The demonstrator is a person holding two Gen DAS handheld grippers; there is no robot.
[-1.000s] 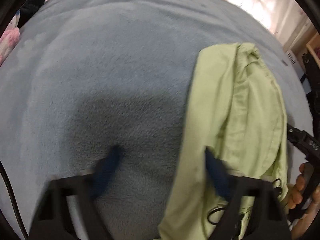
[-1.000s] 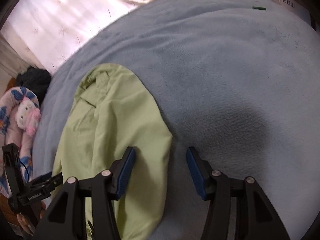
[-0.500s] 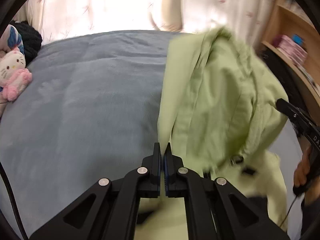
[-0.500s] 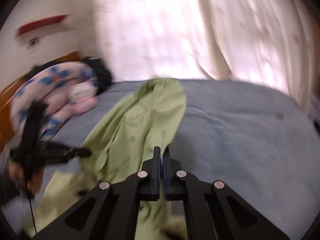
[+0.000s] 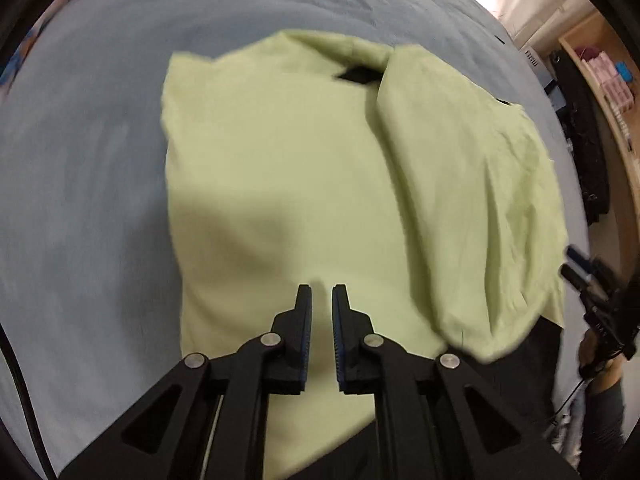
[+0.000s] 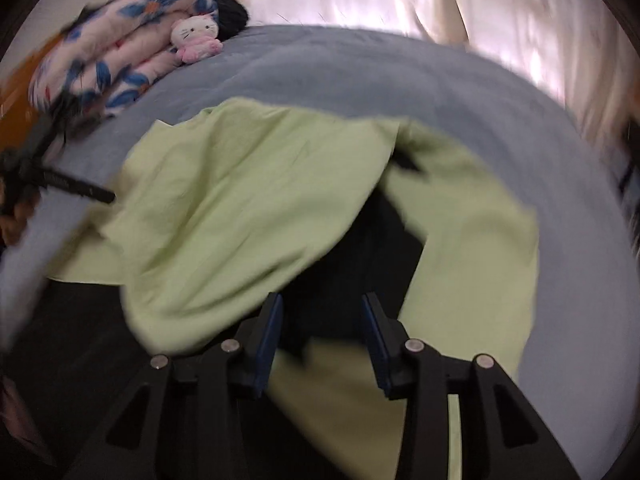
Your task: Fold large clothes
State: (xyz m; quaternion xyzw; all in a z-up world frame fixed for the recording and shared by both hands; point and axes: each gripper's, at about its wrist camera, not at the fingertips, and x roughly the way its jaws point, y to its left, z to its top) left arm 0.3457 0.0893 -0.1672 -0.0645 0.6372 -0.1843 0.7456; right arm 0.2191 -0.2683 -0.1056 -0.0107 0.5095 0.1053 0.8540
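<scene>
Now that both grippers have let go, the light-green garment (image 5: 288,184) lies spread mid-frame on the grey-blue bed (image 5: 88,160); the left gripper (image 5: 321,300) and right gripper (image 6: 322,306) have just been opening, empty, so folding should start afresh.

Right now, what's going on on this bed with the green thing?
A person is folding a light green garment on a bed covered by a grey-blue blanket, working a hand-held gripper in each hand. The garment lies spread out, one side doubled over and rumpled. The left hand-held gripper hangs over the cloth, jaws just slightly apart with nothing between them. The right hand-held gripper has just been opening and holds nothing. A cat plush toy rests on a floral quilt at the far end.
</scene>
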